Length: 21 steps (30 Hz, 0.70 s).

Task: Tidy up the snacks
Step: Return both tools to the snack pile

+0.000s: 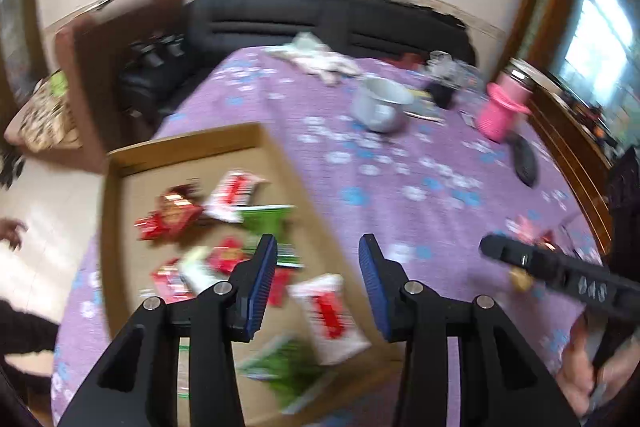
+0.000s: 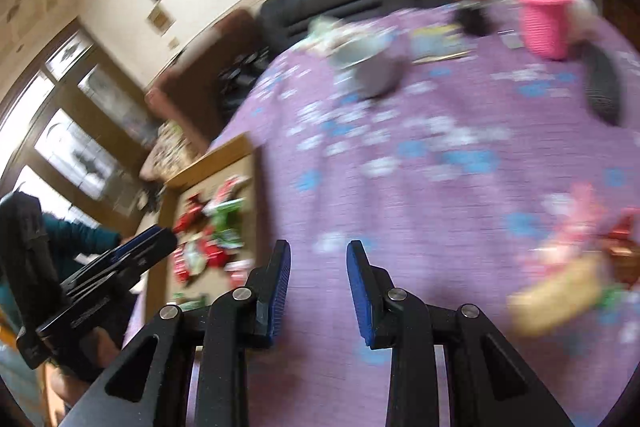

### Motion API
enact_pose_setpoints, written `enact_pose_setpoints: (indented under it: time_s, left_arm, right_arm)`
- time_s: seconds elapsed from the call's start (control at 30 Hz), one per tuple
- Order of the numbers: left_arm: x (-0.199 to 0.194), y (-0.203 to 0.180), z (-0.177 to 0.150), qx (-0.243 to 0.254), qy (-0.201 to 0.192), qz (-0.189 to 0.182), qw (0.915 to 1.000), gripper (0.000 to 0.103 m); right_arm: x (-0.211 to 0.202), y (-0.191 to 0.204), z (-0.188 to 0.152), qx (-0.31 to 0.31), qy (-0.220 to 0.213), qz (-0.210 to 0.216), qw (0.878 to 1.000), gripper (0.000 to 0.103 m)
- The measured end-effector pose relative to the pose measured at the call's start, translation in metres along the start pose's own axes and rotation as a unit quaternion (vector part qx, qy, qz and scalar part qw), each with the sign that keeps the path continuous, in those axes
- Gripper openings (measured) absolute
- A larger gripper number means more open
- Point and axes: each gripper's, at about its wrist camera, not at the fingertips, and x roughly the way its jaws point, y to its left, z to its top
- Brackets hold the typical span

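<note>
Snack packets [image 1: 224, 239] in cardboard box [image 1: 280, 147] motion-blurred, labels unreadable; snack pile [image 2: 580, 267] cut off at right edge.

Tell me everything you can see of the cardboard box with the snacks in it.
The shallow, open-topped brown cardboard box sits flat on the purple flowered tablecloth, at the table's left edge. Its low walls look like plain corrugated card. Inside lie loose snack packets in red, white and green, scattered and overlapping on its floor. The left gripper hangs over its right wall, jaws apart, nothing between them. Blur hides any print.
</note>
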Motion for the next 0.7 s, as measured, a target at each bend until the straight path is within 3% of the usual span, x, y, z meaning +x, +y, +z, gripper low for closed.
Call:
enact_pose_setpoints:
  time_s: [0.2,0.37,0.47,0.57,0.7]
  left_arm:
    - [0.018,-0.095,-0.012,0.092,0.011,-0.057,0.994,0.054]
    - [0.045,-0.174,-0.032,0.165,0.031,-0.105,0.9802,0.065]
    - [0.059,-0.211,-0.043,0.212,0.033,-0.107,0.9709,0.072]
    - [0.073,-0.242,-0.054,0.258,0.029,-0.092,0.9614,0.077]
    - [0.1,-0.265,-0.063,0.296,0.042,-0.063,0.9523,0.077]
  right_arm:
    - [-0.053,-0.111,0.002,0.073,-0.05,-0.097,0.991,0.037]
    - [-0.061,-0.16,-0.002,0.121,-0.057,-0.105,0.985,0.037]
    - [-0.068,-0.161,0.001,0.097,-0.067,-0.123,0.985,0.037]
    - [-0.068,-0.16,0.001,0.092,-0.069,-0.116,0.986,0.046]
    - [-0.059,-0.166,-0.003,0.09,-0.059,-0.131,0.986,0.047]
